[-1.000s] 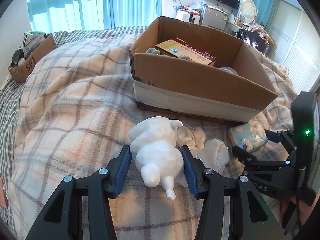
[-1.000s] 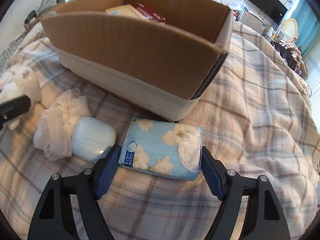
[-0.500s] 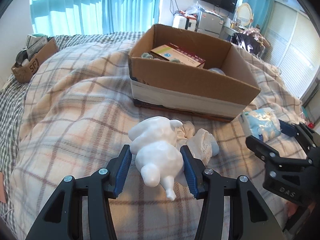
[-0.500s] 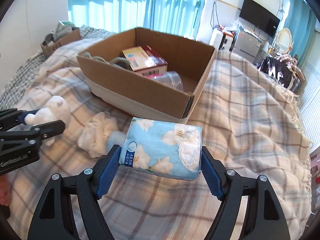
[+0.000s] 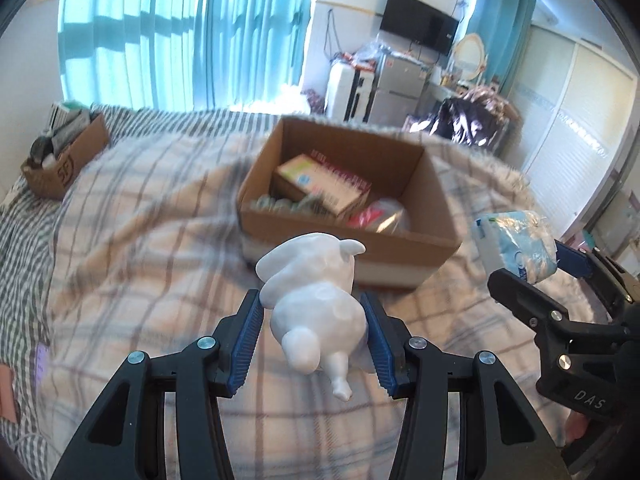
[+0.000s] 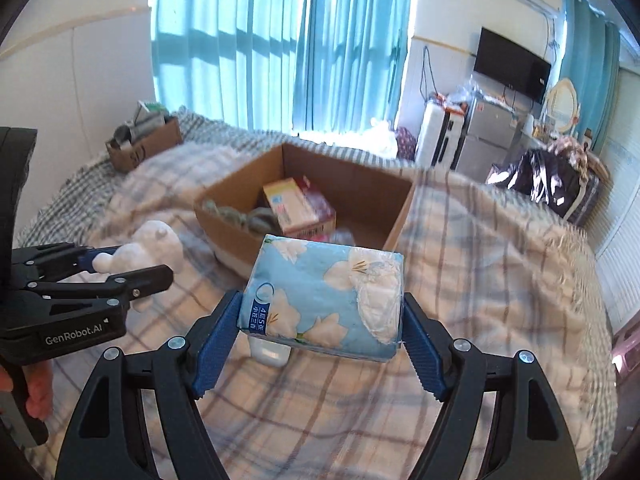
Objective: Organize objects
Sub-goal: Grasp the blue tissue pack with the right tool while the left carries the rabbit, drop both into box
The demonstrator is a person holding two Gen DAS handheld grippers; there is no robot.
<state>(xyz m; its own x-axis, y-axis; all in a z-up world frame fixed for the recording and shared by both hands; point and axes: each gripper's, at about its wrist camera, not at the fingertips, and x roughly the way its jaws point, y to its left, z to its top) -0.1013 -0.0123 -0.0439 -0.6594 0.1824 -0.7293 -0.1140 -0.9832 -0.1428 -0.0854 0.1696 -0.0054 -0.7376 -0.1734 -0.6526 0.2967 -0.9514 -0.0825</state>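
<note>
My left gripper (image 5: 312, 320) is shut on a white plush rabbit (image 5: 316, 300) and holds it up above the plaid bed blanket, short of the open cardboard box (image 5: 436, 184). My right gripper (image 6: 320, 316) is shut on a blue floral tissue pack (image 6: 324, 292), also lifted, in front of the box (image 6: 400, 216). The box holds a pink-and-red carton (image 5: 320, 184), grey items and a clear plastic piece. The left gripper with the rabbit (image 6: 156, 244) shows at the left of the right wrist view; the tissue pack (image 5: 516, 240) shows at the right of the left wrist view.
A small pale blue case (image 6: 270, 354) lies on the blanket under the tissue pack. A smaller cardboard box (image 5: 64, 160) with odds and ends sits at the bed's far left. Curtains, a fridge and a TV stand beyond the bed.
Both grippers have risen from the blanket with their objects, the rabbit and the tissue pack. The box now shows from above. The crumpled white cloth has dropped out of view.
</note>
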